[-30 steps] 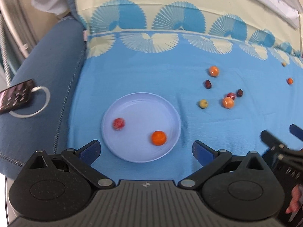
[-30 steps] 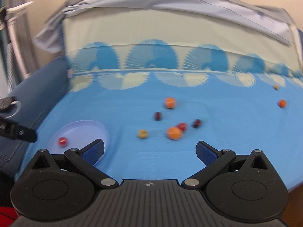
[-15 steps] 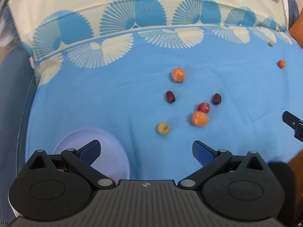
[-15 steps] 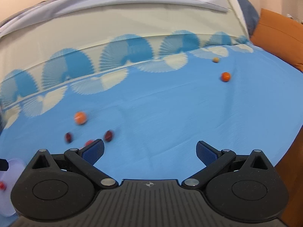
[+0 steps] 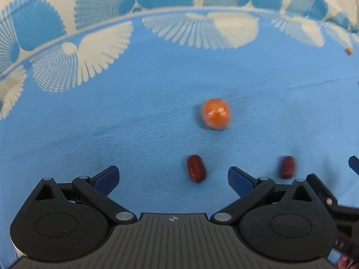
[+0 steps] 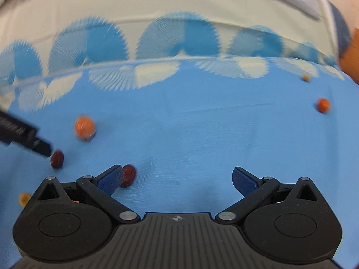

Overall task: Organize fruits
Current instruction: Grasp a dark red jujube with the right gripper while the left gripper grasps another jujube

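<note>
while both grippers hang low over the blue cloth [image 5: 112, 112], neither has hold of anything: the left gripper [image 5: 172, 176] has its jaws spread wide with nothing between them, and the right gripper [image 6: 178, 178] is just as wide apart and empty.

the fruits lie loose on the cloth. in the left wrist view a dark red fruit [image 5: 196, 168] sits between the left fingertips, nearer the right one, an orange fruit [image 5: 215, 116] lies beyond it, and a second dark red fruit [image 5: 287, 167] lies just outside the right fingertip. no plate or bowl shows in either view, so i cannot tell where the fruit is meant to go.

the likely trouble is rolling. these are small round things on soft fabric, and a finger that lands off-centre would probably nudge the dark red fruit away rather than trap it. it sits off to one side of the gap, so one pad would meet it first and push. both views are blurred, which suggests quick motion and makes aim harder.

the two grippers are near each other, with the right one's dark frame [image 5: 323, 192] showing at the edge of the left view, so a clash is possible. farther off, a small orange fruit [image 6: 323, 105] and a tiny tan one [image 6: 305, 77] lie well apart from the rest.
</note>
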